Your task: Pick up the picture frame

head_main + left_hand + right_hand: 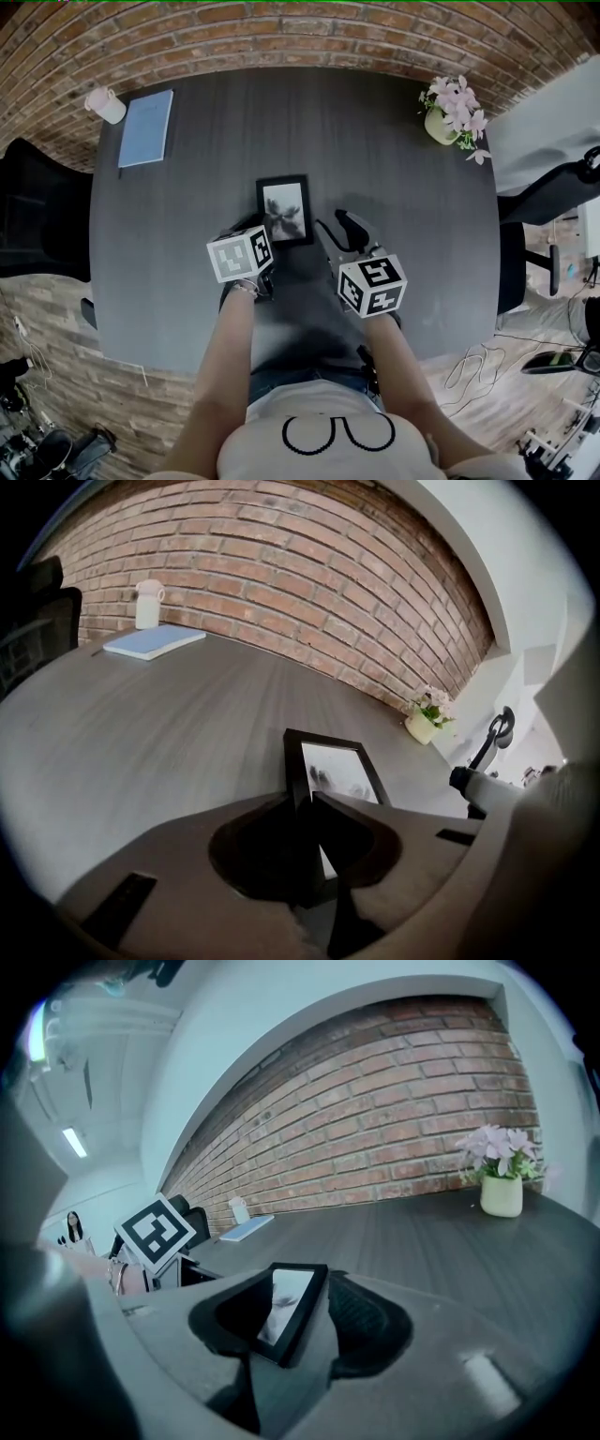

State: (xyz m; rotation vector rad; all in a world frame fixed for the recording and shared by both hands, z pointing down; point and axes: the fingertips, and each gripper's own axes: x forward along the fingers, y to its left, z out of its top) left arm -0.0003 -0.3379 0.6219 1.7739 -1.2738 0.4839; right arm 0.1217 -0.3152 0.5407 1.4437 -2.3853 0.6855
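Nearest to me, both forearms reach out over the near edge of the dark grey desk (375, 159), one gripper in each hand.

The left gripper (302, 803) points steeply down at the near-left corner of the picture frame (336, 766). In the left gripper view its jaws are clenched on the frame's left rail: the black rail stands in the narrow gap with a jaw against each side.

The right gripper (305, 1283) sits just to the right of the frame, near its near-right corner. Its jaws are released and stand wide apart. In the right gripper view the frame shows through the gap, its right edge close beside the ribbed pad of the right-hand jaw. In the head view I see desk surface between this gripper and the frame.

The frame is black with a pale print behind glass. It lies on the desk at near centre, long side running away from me.

Far left, a blue notebook (146, 127) lies flat with a white mug (105, 105) just beyond it. Far right stands a pot of pink flowers (453, 112). A brick wall (281, 28) closes the far side.
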